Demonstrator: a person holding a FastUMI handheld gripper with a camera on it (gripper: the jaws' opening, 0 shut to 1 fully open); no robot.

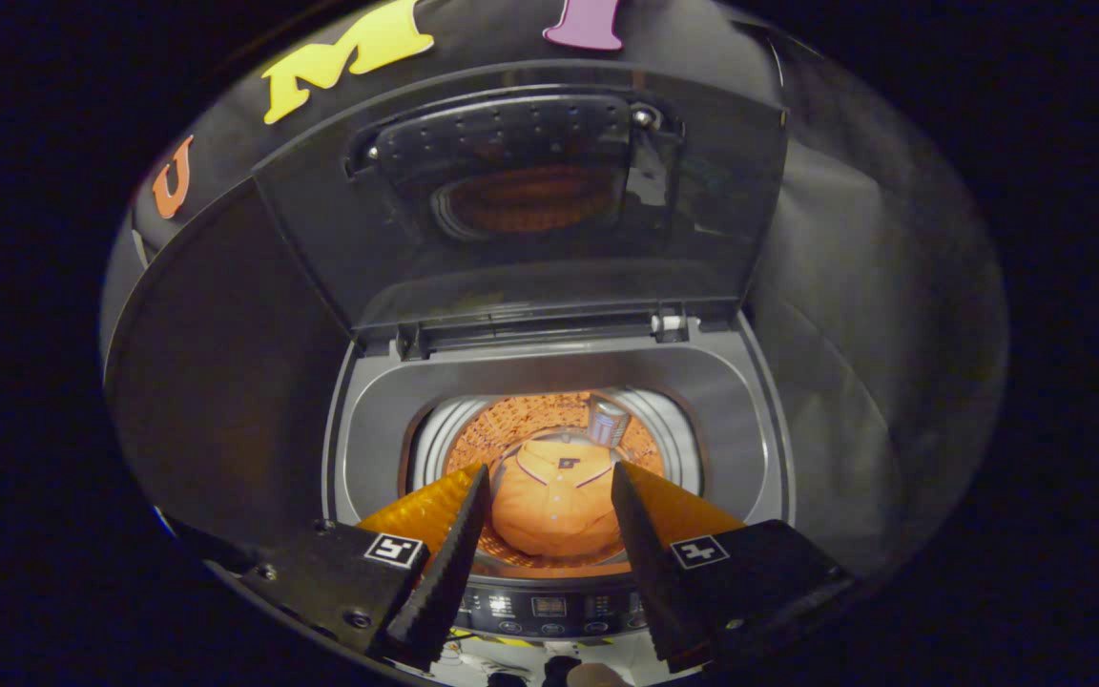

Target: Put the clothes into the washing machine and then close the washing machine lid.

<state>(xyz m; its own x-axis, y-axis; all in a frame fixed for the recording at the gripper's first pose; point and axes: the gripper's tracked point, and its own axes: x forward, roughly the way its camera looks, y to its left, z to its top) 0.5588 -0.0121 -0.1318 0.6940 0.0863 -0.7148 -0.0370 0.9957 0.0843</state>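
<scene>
Dark booth, black cloth wall behind; low light, with a warm orange glow coming from inside the drum. A top-loading washing machine [549,372] stands against the wall, grey top deck, lid [530,191] raised and leaning back upright on its rear hinges. The lid's inner face is dark and glossy, with a moulded handle panel near its upper edge and an orange reflection of the drum below it.

Clothes [554,506]: one orange garment, lying bundled at the bottom of the drum [511,429]. A collar with thin dark trim and a small dark patch near the neckline face upward. The fabric looks smooth and rounded, bunched into a mound. Perforated drum wall visible behind it; a small grey fitting sits on the drum wall at the far right.

Gripper [549,482] held above the front edge of the machine, over the control panel [549,606]. Jaws spread apart and empty, the garment seen between them, well below.
</scene>
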